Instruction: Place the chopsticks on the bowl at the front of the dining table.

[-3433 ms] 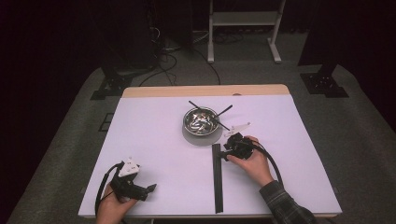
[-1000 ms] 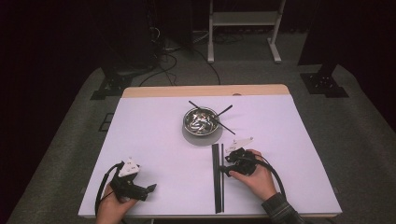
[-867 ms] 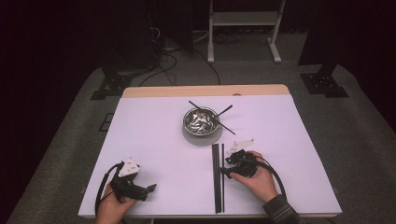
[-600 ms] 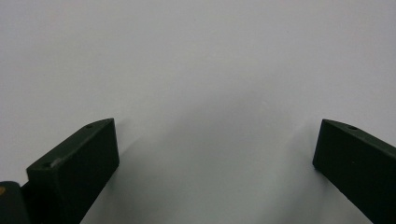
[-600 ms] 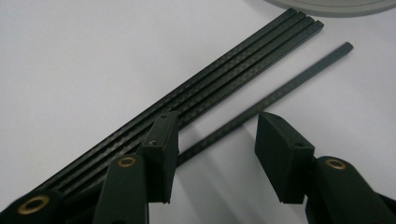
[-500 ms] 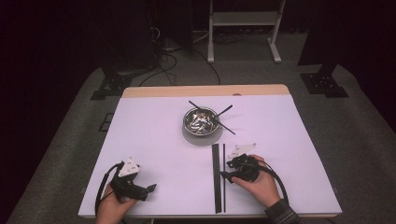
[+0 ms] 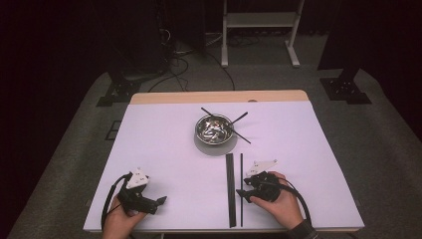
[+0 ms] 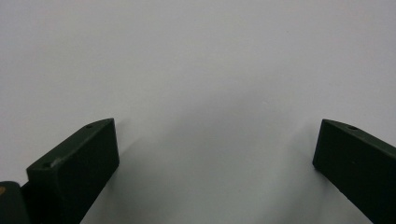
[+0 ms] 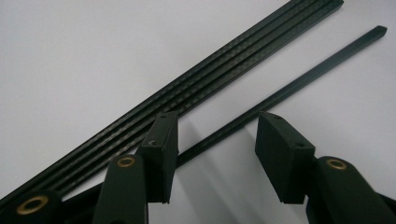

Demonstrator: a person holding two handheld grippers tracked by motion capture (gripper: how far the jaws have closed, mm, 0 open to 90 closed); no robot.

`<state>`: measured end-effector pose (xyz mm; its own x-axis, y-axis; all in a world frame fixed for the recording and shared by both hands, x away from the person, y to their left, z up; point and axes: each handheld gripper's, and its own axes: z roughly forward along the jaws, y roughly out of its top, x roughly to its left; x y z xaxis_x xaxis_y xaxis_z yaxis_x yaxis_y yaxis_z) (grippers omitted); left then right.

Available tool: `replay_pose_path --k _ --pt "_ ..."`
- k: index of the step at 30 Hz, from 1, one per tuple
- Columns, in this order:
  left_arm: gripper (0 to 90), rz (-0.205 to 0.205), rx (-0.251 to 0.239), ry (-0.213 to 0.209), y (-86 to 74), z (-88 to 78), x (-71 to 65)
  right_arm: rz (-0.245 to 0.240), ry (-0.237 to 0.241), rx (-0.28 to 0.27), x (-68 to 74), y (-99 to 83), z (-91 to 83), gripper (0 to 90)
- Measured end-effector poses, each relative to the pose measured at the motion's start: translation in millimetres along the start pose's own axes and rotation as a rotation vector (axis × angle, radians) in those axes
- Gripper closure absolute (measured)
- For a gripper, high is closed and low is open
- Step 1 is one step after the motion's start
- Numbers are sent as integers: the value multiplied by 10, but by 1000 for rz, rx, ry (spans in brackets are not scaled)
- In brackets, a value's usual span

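A bundle of black sticks (image 7: 230, 184) lies front to back on the white table (image 7: 323, 164), with a single black stick (image 7: 241, 169) just to its right. In the right gripper view the bundle (image 9: 201, 88) runs diagonally and the single stick (image 9: 299, 84) passes between the jaws of my right gripper (image 9: 217, 154). The jaws stand apart and neither pad presses on it. A hand holds that right gripper (image 7: 242, 193) beside the sticks near the front edge. My left gripper (image 7: 160, 200) rests at the front left, its jaws wide over bare table (image 8: 201, 70) in the left gripper view.
A metal bowl (image 7: 214, 130) on a grey round mat stands at the table's middle back, with two black sticks (image 7: 240, 118) leaning across it. A wooden strip edges the far side. Stands and cables sit on the floor beyond.
The right hand has drawn back toward the front edge along the sticks. A single stick now lies apart, right of the bundle. The left hand has not moved.
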<state>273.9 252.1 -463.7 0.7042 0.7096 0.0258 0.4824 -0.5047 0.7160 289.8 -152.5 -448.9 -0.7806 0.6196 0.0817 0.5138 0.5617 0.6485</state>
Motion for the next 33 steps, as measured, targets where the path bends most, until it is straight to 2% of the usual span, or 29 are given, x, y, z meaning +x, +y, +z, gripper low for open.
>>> replay_pose_path --k 21,33 --pt "0 0 0 0 0 0 0 -14 12 -2 199 -194 -138 482" --pt "0 0 0 0 0 0 0 7 -5 -1 168 -309 -244 482"
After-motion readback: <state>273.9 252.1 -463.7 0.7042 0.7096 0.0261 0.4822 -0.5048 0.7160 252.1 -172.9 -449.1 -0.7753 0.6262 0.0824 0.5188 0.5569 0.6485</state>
